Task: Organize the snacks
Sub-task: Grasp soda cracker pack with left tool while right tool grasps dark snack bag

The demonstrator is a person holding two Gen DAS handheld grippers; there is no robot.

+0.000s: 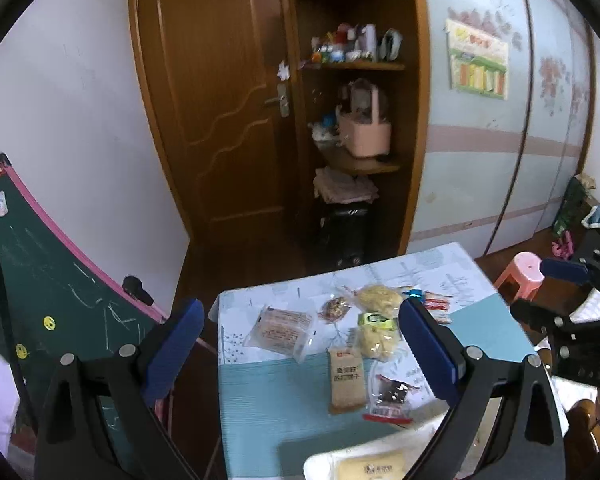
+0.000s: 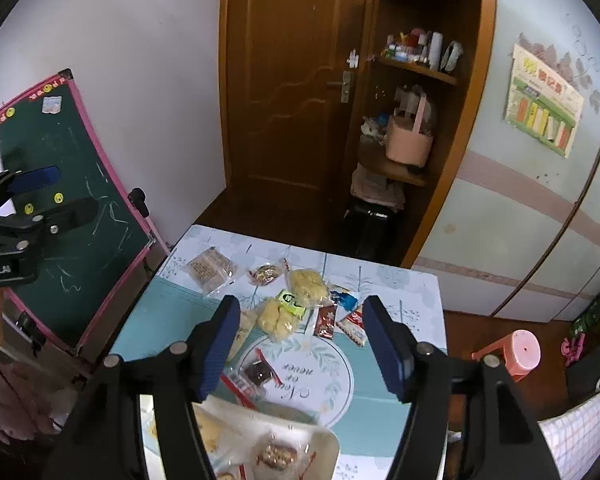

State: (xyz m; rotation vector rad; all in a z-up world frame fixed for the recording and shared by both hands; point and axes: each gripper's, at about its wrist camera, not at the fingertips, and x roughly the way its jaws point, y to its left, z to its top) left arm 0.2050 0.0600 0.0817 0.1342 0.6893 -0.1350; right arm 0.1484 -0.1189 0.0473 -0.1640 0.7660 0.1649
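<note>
- At the near edge of the table (image 2: 400, 400), a white tray (image 2: 324, 440) lies below the right gripper (image 2: 304, 344); it holds a round wrapped snack (image 2: 278, 454) and other pale packets.
- The right gripper has its jaws spread wide and hangs above the table, gripping nothing; the tray is just under its left finger.
- In the left wrist view the left gripper (image 1: 300, 356) is likewise spread wide and empty, with the tray's corner (image 1: 320, 460) and a yellow packet (image 1: 370, 466) low between its fingers.
- Just beyond the tray lies a clear packet with a dark filling (image 2: 258, 372) and red edge, beside a long brown biscuit packet (image 1: 346, 380).
- Further out sit two bags of yellow puffs (image 2: 278, 318) (image 2: 306, 286), a green-yellow sachet (image 2: 290, 302) between them, and red and blue wrappers (image 2: 326, 320) to their right.
- Toward the far edge lie a square cracker pack (image 2: 212, 268) and a small red-wrapped sweet (image 2: 266, 272).
- Behind the table are a wooden door (image 2: 288, 100), shelves with a pink basket (image 2: 408, 142), a chalkboard (image 2: 60, 200) and a pink stool (image 2: 516, 350).
</note>
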